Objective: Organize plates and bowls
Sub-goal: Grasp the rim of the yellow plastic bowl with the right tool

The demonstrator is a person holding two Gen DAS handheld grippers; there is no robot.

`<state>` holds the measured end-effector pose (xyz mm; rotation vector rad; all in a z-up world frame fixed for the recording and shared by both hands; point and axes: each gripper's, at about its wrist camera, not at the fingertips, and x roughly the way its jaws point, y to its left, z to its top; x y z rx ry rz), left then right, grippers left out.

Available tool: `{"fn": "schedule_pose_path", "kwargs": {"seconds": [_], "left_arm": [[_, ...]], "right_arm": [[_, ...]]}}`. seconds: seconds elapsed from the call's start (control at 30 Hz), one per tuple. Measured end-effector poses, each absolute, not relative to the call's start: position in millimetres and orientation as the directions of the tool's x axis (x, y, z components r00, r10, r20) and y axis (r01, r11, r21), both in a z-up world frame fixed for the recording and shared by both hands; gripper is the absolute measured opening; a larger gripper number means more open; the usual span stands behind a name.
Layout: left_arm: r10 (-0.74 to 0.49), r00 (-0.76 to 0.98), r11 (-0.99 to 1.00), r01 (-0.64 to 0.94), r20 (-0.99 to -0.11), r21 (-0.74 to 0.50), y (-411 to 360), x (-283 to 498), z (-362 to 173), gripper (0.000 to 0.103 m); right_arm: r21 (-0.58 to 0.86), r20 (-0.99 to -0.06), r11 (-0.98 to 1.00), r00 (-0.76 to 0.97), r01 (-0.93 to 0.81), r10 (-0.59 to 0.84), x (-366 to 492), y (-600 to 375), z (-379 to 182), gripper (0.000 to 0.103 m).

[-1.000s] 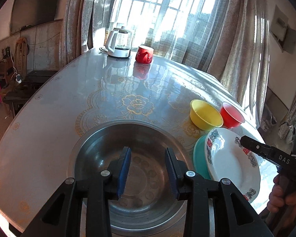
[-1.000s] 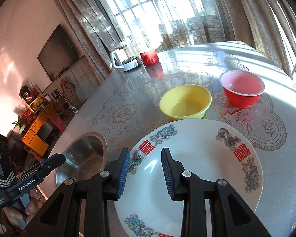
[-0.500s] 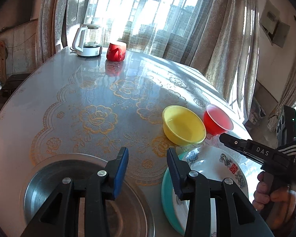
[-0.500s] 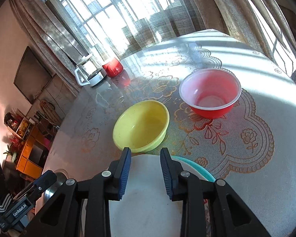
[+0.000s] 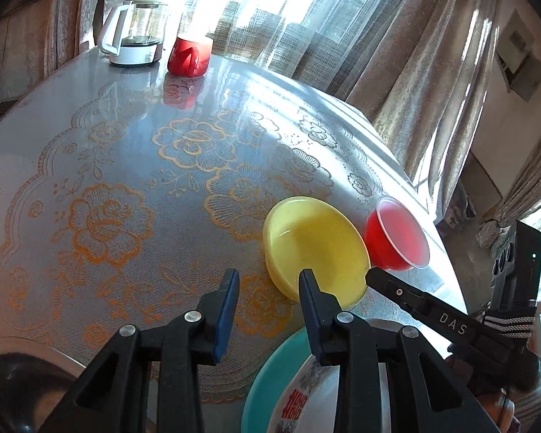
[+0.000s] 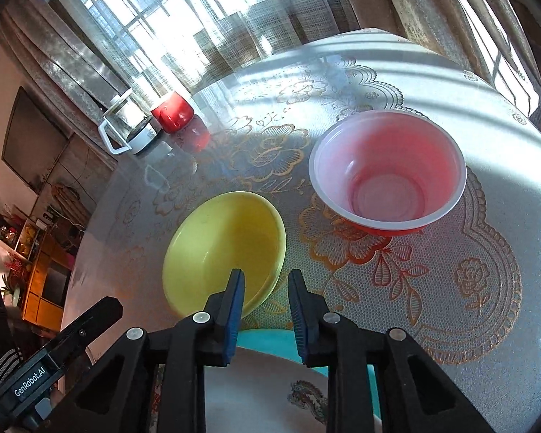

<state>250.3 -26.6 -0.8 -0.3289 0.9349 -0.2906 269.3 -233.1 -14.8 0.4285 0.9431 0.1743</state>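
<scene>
A yellow bowl [image 5: 317, 249] sits on the lace-covered table, with a red bowl [image 5: 396, 238] just to its right. My left gripper [image 5: 269, 281] hovers at the yellow bowl's near left edge. Its jaws are closing with only tablecloth showing between them, and its right finger overlaps the rim. My right gripper [image 6: 266, 281] hangs over the yellow bowl's [image 6: 220, 252] near right rim, jaws closing, pads not pressing on anything. The red bowl [image 6: 386, 173] lies beyond. Beneath both grippers a white patterned plate [image 6: 263, 389] rests on a teal plate [image 6: 267, 335].
A steel basin [image 5: 18, 379] sits at the near left. A glass kettle [image 5: 137, 39] and a red mug [image 5: 189, 56] stand at the far edge by the curtained window. The table edge runs close behind the red bowl. A hand holds the right gripper [image 5: 375, 278].
Both grippers have moved forward, the left off the steel basin and the right off the white plate, up to the yellow bowl. The right jaws have narrowed.
</scene>
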Motion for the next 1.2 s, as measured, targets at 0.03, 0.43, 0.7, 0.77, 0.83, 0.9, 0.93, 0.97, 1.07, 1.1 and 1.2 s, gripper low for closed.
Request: {"fn": "schedule_pose_path", "kwargs": {"seconds": [0.03,0.43,0.7,0.77,0.83,0.9,0.93,0.97,1.07,1.1,1.2], "left_arm": [[-0.391,0.553,0.908,0.101,-0.736,-0.406,-28,254,-3,0.033],[-0.368,0.513,0.925,0.113,-0.775,-0.364,-47,272,-20,0.016],[-0.355,0.521,0.931,0.116,-0.776,-0.347,-47,267,-19,0.016],[-0.35,0.517,0.932,0.112,-0.781,-0.344,-47,267,-20,0.016],[-0.345,0.522,0.934,0.108,-0.78,-0.341,-45,264,-19,0.016],[-0.342,0.544,0.936,0.123,-0.767,-0.33,-44,258,-14,0.016],[-0.344,0.553,0.935,0.127,-0.759,-0.331,-43,255,-11,0.016],[-0.351,0.563,0.932,0.131,-0.749,-0.338,-41,252,-7,0.016],[-0.352,0.593,0.931,0.144,-0.724,-0.335,-37,244,5,0.016],[-0.348,0.601,0.933,0.148,-0.719,-0.328,-37,241,8,0.016],[-0.344,0.624,0.935,0.157,-0.701,-0.319,-32,232,16,0.016]], "right_arm": [[0.427,-0.747,0.903,0.578,0.04,0.328,270,-232,-16,0.023],[0.378,-0.778,0.925,0.548,0.021,0.306,282,-223,-22,0.015],[0.39,-0.784,0.92,0.536,0.034,0.313,287,-222,-24,0.017],[0.392,-0.783,0.919,0.537,0.036,0.313,287,-221,-26,0.016],[0.383,-0.779,0.923,0.547,0.029,0.306,285,-218,-23,0.015],[0.385,-0.768,0.923,0.559,0.015,0.312,282,-216,-18,0.015],[0.388,-0.762,0.922,0.566,0.008,0.316,280,-217,-15,0.015],[0.392,-0.756,0.92,0.57,0.004,0.32,279,-217,-13,0.015],[0.404,-0.742,0.915,0.583,-0.005,0.331,275,-216,-6,0.015],[0.409,-0.737,0.913,0.586,-0.012,0.337,274,-215,-3,0.015],[0.417,-0.718,0.908,0.602,-0.03,0.349,267,-212,5,0.015]]}}
